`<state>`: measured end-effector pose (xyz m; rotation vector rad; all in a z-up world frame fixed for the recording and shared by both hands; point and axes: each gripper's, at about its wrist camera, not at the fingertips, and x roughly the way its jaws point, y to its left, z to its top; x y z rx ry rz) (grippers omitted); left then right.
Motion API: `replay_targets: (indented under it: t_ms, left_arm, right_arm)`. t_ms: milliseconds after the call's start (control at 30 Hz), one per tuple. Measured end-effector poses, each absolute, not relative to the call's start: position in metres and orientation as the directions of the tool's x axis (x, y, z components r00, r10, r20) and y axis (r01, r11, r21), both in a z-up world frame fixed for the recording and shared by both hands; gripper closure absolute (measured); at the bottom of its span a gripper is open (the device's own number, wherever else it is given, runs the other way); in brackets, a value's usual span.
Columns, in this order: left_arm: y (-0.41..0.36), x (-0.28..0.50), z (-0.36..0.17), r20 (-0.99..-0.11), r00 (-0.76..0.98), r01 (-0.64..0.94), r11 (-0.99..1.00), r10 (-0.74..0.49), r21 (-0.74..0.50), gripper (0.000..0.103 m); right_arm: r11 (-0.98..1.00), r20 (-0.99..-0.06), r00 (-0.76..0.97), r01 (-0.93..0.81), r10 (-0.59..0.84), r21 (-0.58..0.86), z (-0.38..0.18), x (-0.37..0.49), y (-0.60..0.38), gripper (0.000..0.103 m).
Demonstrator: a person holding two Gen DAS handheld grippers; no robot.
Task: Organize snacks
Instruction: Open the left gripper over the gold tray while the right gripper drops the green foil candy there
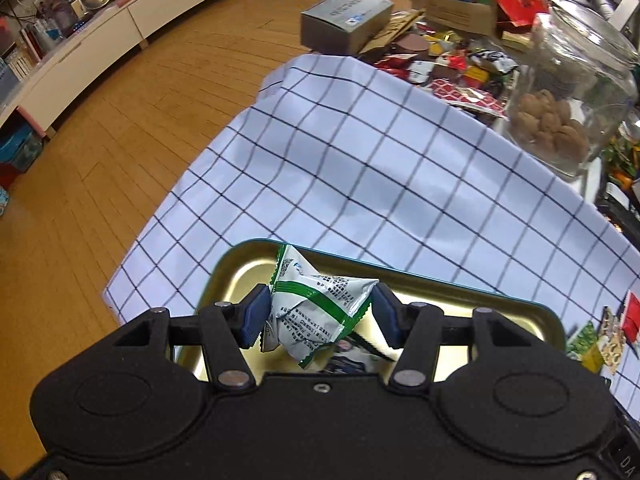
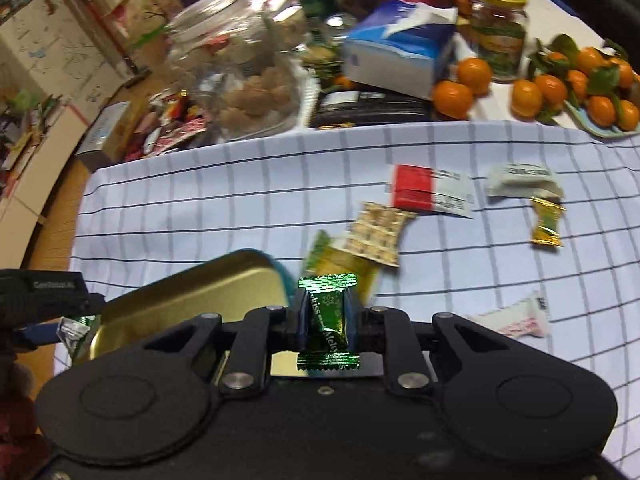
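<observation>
Left wrist cam is looking steeply down along its fingers, close above the gold tray, facing the checked cloth and floor. Right wrist cam is looking down from the tray's other side twd cluttered table; both are sharing tray, cloth, glass jar

Tin on the checked cloth, loose snack packets to its right, glass jar behind.
</observation>
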<state>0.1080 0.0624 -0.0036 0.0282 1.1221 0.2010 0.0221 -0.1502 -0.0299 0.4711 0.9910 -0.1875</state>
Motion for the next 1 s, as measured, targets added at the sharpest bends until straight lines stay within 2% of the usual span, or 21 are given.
replay_targets:
  t_ms: [267,633,833,1000]
  left_arm:
    - [0.097,0.112,-0.011,-0.922,0.346,-0.144,0.981,0.176,0.133,0.043]
    - [0.129,0.104,-0.017,-0.962,0.246,-0.105,0.99,0.116,0.092,0.042]
    - [0.129,0.099,-0.012,-0.966,0.243,-0.053,0.996,0.087,0.076,0.039]
    - [0.132,0.097,0.0,-0.957,0.278,-0.072,0.995,0.086,0.068,0.041]
  right_arm:
    - [0.926,-0.804,0.576,0.204,0.149,0.317,-0.026,0.035,-0.092,0.083]
    - [0.944,-0.807,0.556,0.112,0.2,0.311,-0.028,0.045,-0.044,0.082]
    - [0.945,-0.82,0.522,0.075,0.236,0.32,-0.032,0.043,-0.024,0.082]
    - [0.954,-0.833,0.493,0.018,0.251,0.298,-0.032,0.031,-0.011,0.082]
